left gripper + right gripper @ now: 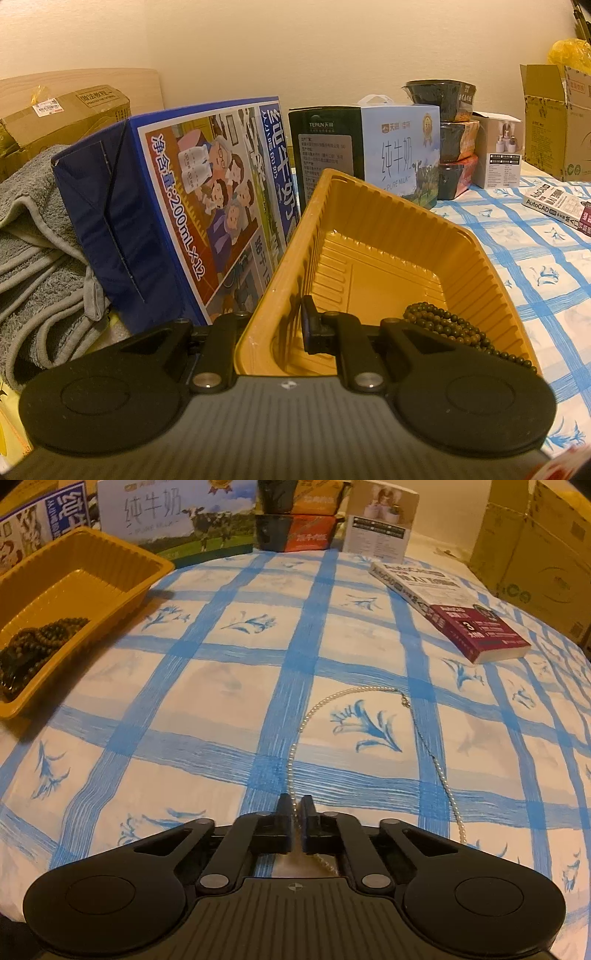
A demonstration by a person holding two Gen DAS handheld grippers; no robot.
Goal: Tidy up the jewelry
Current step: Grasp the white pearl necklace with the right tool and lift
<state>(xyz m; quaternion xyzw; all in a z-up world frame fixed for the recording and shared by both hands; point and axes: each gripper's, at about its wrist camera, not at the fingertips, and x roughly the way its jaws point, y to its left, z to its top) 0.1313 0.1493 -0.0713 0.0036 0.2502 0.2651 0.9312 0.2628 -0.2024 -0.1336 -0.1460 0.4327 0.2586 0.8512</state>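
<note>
Right gripper [294, 805] is pinched shut on the white pearl necklace [308, 716] lying on the blue-checked cloth [207, 686]. Left gripper [275, 321] clamps the yellow plastic tray's [369, 236] wall, dark beads [454, 325] inside; a thick paperback book [454, 609] lies well clear.

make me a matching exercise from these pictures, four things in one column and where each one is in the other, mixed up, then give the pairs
Things:
1. dark bead string
2. pearl necklace
3. yellow tray
4. AutoCAD book

Places:
A. gripped at its rim by the left tongs
B. lying flat on the checked cloth, far right
C. inside the tray
D. pinched between the right tongs

Pairs: 1-C, 2-D, 3-A, 4-B
</note>
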